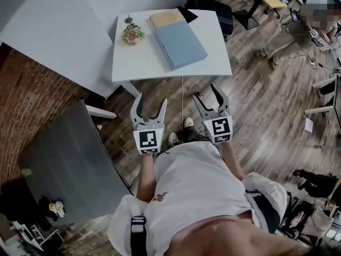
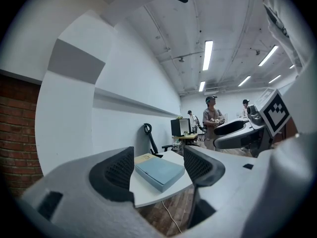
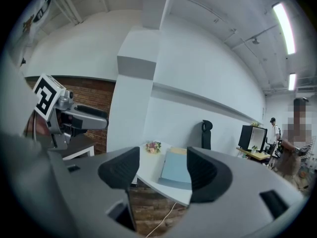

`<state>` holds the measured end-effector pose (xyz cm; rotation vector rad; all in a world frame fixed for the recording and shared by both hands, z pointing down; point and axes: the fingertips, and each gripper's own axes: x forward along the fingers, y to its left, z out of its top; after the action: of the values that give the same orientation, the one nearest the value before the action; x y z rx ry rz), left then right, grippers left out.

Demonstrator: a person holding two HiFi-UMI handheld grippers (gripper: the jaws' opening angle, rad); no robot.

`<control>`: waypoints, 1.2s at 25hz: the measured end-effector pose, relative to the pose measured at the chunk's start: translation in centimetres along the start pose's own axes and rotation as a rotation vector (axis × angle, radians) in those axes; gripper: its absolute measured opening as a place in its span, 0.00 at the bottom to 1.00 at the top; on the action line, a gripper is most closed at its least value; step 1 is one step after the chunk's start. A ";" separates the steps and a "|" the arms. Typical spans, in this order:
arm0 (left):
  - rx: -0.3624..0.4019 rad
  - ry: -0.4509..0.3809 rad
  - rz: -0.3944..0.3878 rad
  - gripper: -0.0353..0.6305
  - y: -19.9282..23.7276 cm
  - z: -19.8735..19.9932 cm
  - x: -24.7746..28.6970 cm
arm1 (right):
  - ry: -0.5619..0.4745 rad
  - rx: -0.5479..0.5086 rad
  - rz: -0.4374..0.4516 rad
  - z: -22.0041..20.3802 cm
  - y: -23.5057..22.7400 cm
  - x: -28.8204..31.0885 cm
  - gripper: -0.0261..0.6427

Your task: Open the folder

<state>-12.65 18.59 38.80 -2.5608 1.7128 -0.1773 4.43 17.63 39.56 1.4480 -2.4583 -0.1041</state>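
Note:
A closed light-blue folder lies flat on the white table ahead of me, with a tan book behind it. My left gripper and right gripper hang side by side over the wooden floor, short of the table's near edge. Both stand open and hold nothing. In the left gripper view the folder shows far off between the spread jaws of the left gripper. The right gripper view frames the folder between the wide jaws of the right gripper.
A small flower bouquet sits on the table left of the folder. A dark grey table stands at my left by a brick wall. An office chair is behind the table, a cable runs on the floor, and a person stands at the far right.

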 end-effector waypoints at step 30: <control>0.013 0.078 0.129 0.53 4.4 -0.6 13.6 | 0.005 0.027 0.113 -0.6 -9.1 12.7 0.47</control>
<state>-11.67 4.36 39.74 -2.4544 1.8905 -0.2850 6.49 2.15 40.95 1.3147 -2.5401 -0.0443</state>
